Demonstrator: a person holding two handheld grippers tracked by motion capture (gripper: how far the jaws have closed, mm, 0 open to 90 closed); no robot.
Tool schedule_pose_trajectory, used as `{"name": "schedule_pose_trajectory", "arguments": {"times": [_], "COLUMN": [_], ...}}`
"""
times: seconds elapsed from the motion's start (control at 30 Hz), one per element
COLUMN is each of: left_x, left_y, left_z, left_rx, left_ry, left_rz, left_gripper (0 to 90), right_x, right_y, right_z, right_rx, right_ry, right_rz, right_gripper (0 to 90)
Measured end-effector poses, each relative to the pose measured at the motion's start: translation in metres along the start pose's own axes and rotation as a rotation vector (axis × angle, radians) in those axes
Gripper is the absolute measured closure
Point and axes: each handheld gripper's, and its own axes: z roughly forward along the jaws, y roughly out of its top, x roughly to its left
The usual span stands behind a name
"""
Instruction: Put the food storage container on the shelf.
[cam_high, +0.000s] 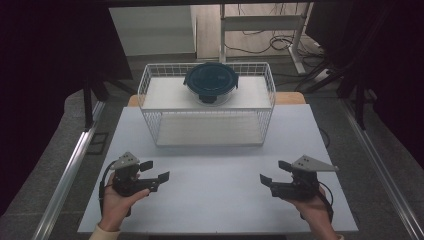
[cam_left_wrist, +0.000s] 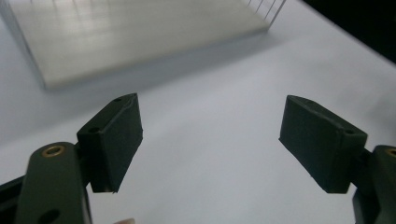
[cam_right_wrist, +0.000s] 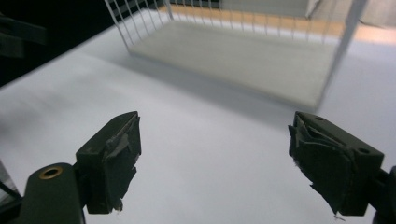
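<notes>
Sitting on the upper shelf of a white wire rack (cam_high: 150, 80) at the far side of the surface (cam_high: 215, 195), a round glass container (cam_high: 211, 85) with a dark blue lid stands upright, lid facing up; being round, it has no long axis; the left gripper (cam_high: 157, 171) hangs low over the near surface, jaws spread wide and empty, angled toward the middle; the right gripper (cam_high: 275, 172) mirrors it, likewise spread and empty; bare surface lies between both grippers and the rack.

White table (cam_high: 215, 200) — grey floor (cam_high: 60, 145), cables (cam_high: 280, 42)
</notes>
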Motion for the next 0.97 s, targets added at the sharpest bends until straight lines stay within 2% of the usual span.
{"name": "schedule_pose_trajectory", "arguments": {"times": [0.03,0.07,0.13,0.17,0.23,0.33,0.57,0.97], "left_x": [0.0,0.001,0.004,0.004,0.009,0.008,0.005,0.008], "left_y": [0.0,-0.006,-0.016,-0.016,-0.023,-0.025,-0.025,-0.026], "left_z": [0.0,0.0,0.002,0.002,0.005,0.009,0.011,0.013], "left_rx": [0.0,0.008,0.03,0.03,0.047,0.056,0.057,0.063], "left_ry": [0.0,0.016,0.027,0.027,0.029,0.031,0.032,0.043], "left_rz": [0.0,0.003,-0.001,-0.001,-0.015,-0.012,0.0,-0.006], "left_gripper": [20.7,20.7,20.6,20.6,20.7,20.7,20.6,20.0], "right_x": [-0.002,-0.002,-0.008,-0.008,-0.012,-0.013,-0.013,-0.016], "right_y": [-0.007,-0.007,-0.024,-0.024,-0.032,-0.036,-0.037,-0.036], "right_z": [0.001,0.001,0.007,0.007,0.015,0.021,0.021,0.019], "right_rx": [0.028,0.028,0.078,0.078,0.115,0.14,0.134,0.11], "right_ry": [-0.013,-0.013,-0.063,-0.063,-0.073,-0.071,-0.074,-0.086], "right_rz": [-0.008,-0.008,-0.025,-0.025,-0.029,-0.031,-0.033,-0.035], "right_gripper": [16.9,16.9,17.0,17.0,16.9,17.0,17.0,16.8]}}
